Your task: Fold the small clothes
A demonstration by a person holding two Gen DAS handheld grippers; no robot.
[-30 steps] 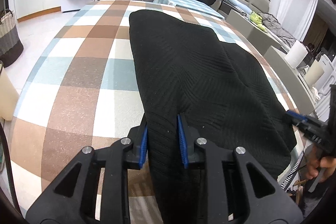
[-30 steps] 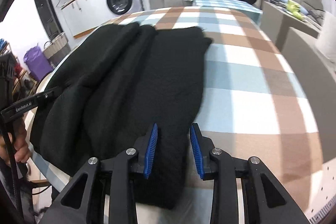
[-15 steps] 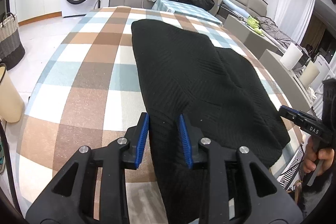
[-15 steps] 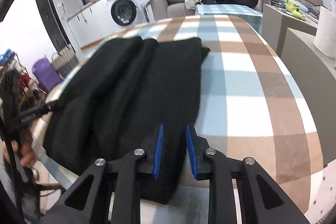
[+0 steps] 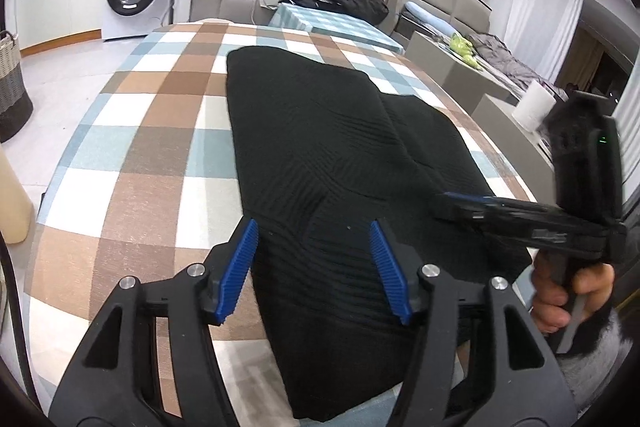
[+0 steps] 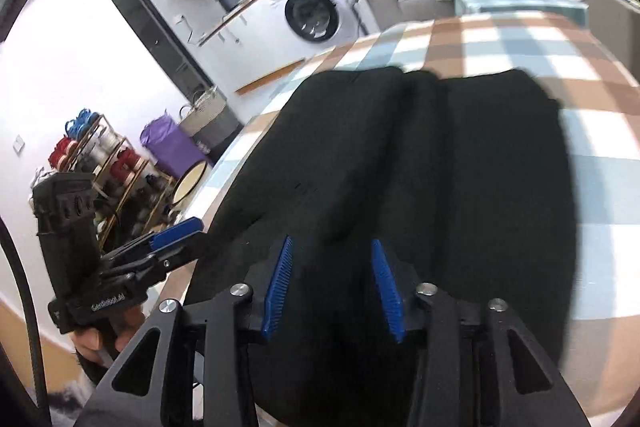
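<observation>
We see the black ribbed knit garment (image 5: 320,155) folded lengthwise on the checked surface (image 5: 152,147). Over its near end, our left gripper (image 5: 314,267) spreads its fingers, releasing; our right gripper (image 6: 332,283) narrows, gripping nothing yet.
</observation>
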